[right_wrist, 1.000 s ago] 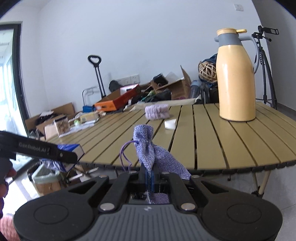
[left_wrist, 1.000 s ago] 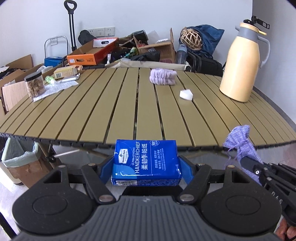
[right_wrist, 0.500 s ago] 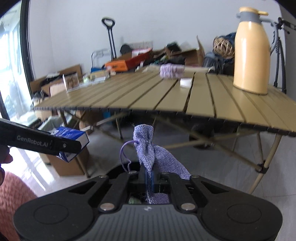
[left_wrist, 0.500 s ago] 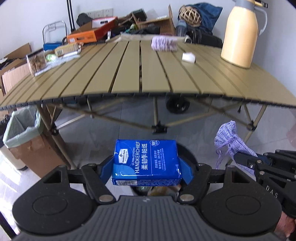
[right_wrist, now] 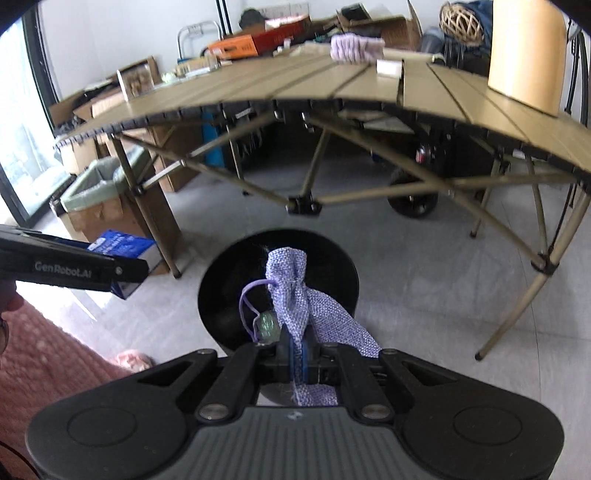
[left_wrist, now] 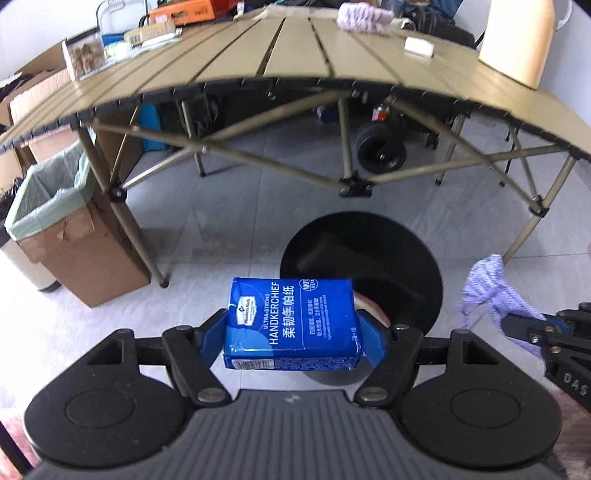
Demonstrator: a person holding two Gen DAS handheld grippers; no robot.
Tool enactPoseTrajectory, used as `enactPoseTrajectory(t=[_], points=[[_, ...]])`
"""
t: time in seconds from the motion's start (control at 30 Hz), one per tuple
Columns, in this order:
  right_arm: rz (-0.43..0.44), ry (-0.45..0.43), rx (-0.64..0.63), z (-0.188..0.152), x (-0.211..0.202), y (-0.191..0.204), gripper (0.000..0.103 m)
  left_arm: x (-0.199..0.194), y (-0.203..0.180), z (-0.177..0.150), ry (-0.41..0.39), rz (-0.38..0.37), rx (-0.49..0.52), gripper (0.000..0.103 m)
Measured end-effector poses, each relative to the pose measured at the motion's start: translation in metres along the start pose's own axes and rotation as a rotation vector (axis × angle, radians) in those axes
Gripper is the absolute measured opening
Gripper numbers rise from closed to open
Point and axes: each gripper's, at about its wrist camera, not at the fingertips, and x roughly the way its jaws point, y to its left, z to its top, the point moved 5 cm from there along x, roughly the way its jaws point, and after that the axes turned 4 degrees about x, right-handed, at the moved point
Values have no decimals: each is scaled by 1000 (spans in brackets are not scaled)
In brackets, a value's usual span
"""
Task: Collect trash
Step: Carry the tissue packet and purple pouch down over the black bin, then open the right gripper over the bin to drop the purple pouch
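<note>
My left gripper (left_wrist: pixel 291 332) is shut on a blue handkerchief tissue pack (left_wrist: pixel 291 325) and holds it above the near left rim of a round black bin (left_wrist: pixel 369 254) on the floor. My right gripper (right_wrist: pixel 295 354) is shut on a purple mesh drawstring pouch (right_wrist: pixel 295 295) and holds it over the same black bin (right_wrist: pixel 236 295). The pouch also shows at the right of the left wrist view (left_wrist: pixel 491 288). The tissue pack shows at the left of the right wrist view (right_wrist: pixel 122 245).
A slatted folding table (left_wrist: pixel 295 55) stands beyond the bin, with a cream jug (left_wrist: pixel 517 40), a purple cloth (left_wrist: pixel 364 14) and a small white item (left_wrist: pixel 417 46) on it. A cardboard box with a green liner (left_wrist: pixel 48 206) stands on the left by a table leg.
Both grippers have dropped from table height and tilted down over the black bin on the floor. Each still holds its item.
</note>
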Motion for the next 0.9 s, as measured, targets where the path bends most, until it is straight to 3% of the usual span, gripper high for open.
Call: enactPoseTrajectory(t=[0.37,0.9], points=[[-39,92,12,-6,22,-3,4,29,17,-4,43,10,-36,74],[-31,162,-39,16,71,16,4,54,50,11,55,45,-126,74]])
